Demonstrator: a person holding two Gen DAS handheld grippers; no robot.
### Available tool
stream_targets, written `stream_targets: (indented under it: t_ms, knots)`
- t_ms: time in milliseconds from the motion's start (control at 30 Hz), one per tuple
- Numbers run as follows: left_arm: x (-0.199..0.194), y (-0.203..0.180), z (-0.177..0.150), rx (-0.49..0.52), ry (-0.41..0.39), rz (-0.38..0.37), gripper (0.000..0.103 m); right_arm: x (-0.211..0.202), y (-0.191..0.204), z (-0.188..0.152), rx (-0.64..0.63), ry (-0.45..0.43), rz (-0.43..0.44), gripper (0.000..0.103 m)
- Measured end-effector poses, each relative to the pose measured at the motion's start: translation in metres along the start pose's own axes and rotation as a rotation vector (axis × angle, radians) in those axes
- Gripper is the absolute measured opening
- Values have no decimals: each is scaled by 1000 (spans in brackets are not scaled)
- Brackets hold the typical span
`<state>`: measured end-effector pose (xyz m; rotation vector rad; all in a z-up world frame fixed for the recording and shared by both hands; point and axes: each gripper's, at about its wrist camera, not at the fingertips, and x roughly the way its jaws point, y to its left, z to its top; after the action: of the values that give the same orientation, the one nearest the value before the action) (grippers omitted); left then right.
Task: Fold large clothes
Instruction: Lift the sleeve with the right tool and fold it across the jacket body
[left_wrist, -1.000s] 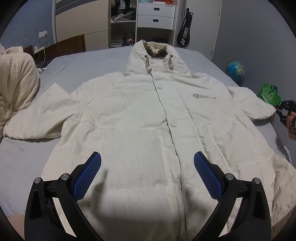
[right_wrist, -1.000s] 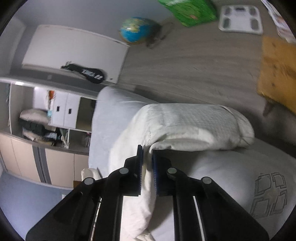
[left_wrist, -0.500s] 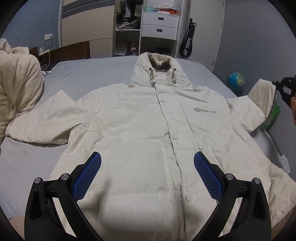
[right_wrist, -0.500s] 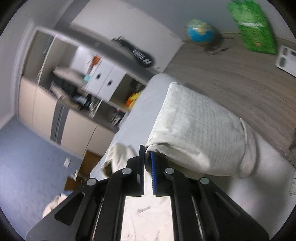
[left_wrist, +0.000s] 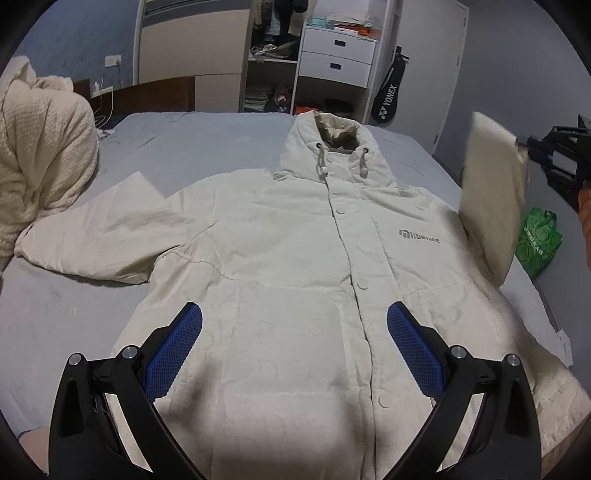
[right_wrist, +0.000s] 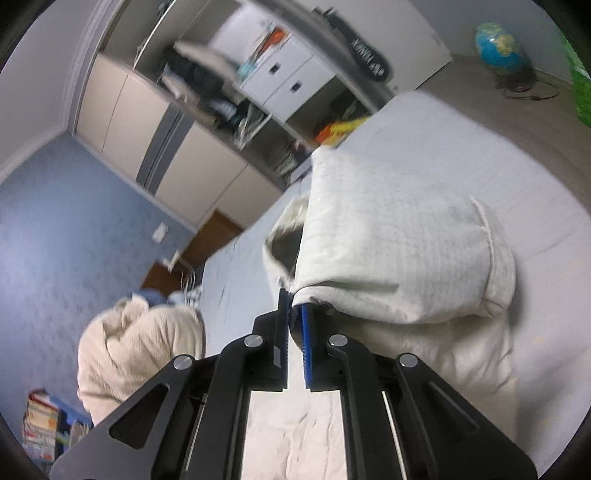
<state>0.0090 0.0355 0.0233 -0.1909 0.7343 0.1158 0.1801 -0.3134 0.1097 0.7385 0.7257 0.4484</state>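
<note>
A cream hooded jacket (left_wrist: 295, 266) lies front up, buttoned, on the grey bed (left_wrist: 207, 140). Its left sleeve (left_wrist: 107, 236) lies spread flat toward the bed's left side. My left gripper (left_wrist: 293, 328) is open and empty, hovering over the jacket's lower front. My right gripper (right_wrist: 294, 306) is shut on the cuff of the right sleeve (right_wrist: 399, 236) and holds it lifted above the bed. In the left wrist view the right gripper (left_wrist: 532, 146) and the raised sleeve (left_wrist: 491, 192) show at the right edge.
A cream blanket (left_wrist: 40, 158) is piled at the bed's left side. A wardrobe with white drawers (left_wrist: 334, 62) stands behind the bed. A green bag (left_wrist: 537, 242) and a globe (right_wrist: 496, 44) sit on the floor to the right.
My right gripper has lifted the right sleeve off the bed and swung it up and inward toward the jacket body. The left gripper has stayed open, its view drawing back slightly.
</note>
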Motion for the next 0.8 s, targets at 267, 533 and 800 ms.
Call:
stream_targets:
  t_ms: [267, 533, 800]
  knots:
    - [5, 14, 3, -72, 30, -6, 97, 54, 21, -62, -30, 142, -17, 4]
    - [8, 15, 1, -76, 51, -5, 97, 99, 22, -104, -115, 288, -116, 5]
    - [12, 11, -2, -53, 70, 12, 97, 117, 22, -133, -243, 391, -218, 28]
